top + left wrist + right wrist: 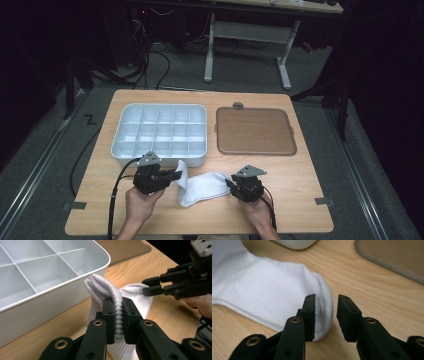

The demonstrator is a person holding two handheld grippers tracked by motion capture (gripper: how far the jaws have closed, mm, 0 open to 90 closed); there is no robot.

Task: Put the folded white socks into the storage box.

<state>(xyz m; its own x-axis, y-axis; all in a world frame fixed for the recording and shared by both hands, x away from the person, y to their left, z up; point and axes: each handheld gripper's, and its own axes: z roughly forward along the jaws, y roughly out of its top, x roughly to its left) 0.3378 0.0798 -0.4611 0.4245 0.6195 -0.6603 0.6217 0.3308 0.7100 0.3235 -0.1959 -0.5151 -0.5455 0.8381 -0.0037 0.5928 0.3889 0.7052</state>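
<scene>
A white sock [205, 186] lies on the wooden table near its front edge, between my two grippers. My left gripper [175, 175] is shut on the sock's ribbed cuff [102, 286], which stands up bunched between its pads [118, 302] beside the organizer's wall. My right gripper [231, 182] stands open at the sock's toe end [322, 315]. The toe lies on the table in front of one of its jaws, and bare wood shows in the gap [325, 302]. From the left gripper view the right gripper [150, 286] hovers just over the sock's far end [135, 293].
A white organizer box [162, 105] with several empty compartments sits behind the left gripper. A flat brown lid [255, 131] lies to its right, with a small grey round piece [238, 105] behind it. Tape marks [324, 201] sit near the front corners.
</scene>
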